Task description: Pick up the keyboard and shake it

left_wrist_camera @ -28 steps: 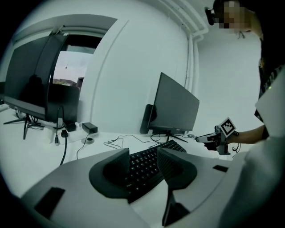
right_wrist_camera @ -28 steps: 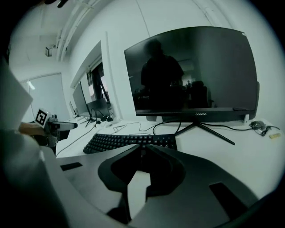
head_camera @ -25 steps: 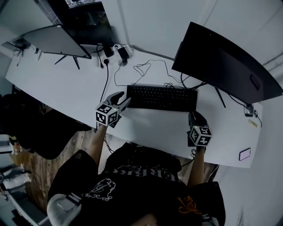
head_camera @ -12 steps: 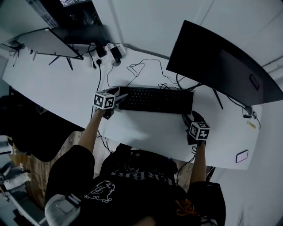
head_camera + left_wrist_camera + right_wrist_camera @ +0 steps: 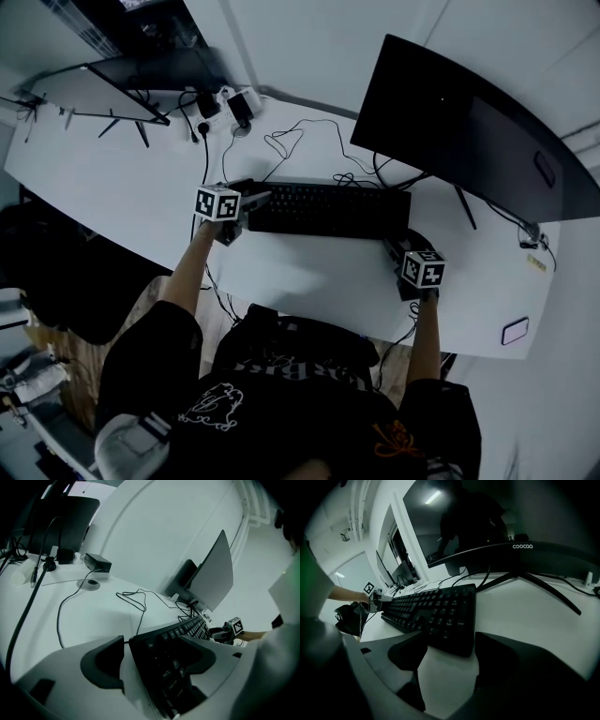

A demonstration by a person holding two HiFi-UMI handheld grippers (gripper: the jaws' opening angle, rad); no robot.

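Note:
A black keyboard (image 5: pixel 328 211) lies flat on the white desk (image 5: pixel 309 272), below the big dark monitor. My left gripper (image 5: pixel 251 200) is at the keyboard's left end. In the left gripper view its jaws are opening with the keyboard's (image 5: pixel 187 630) end between them; the left gripper (image 5: pixel 150 656) shows a gap on the far side and no pad pressing. My right gripper (image 5: pixel 398 248) sits at the front right corner. In the right gripper view the right gripper (image 5: pixel 451 653) is opening too, and the keyboard's (image 5: pixel 431 606) corner reaches just into its gap, untouched.
A large monitor (image 5: pixel 469 122) on splayed legs stands behind the keyboard's right half. A second screen (image 5: pixel 94 89) is at the far left. A power strip (image 5: pixel 230 103) and loose cables (image 5: pixel 291 141) lie behind the keyboard. A phone (image 5: pixel 515 330) rests near the desk's right front edge.
The left gripper has moved up from the desk's front to the keyboard's left end. The right gripper has crept closer to the right front corner. The keyboard has stayed flat.

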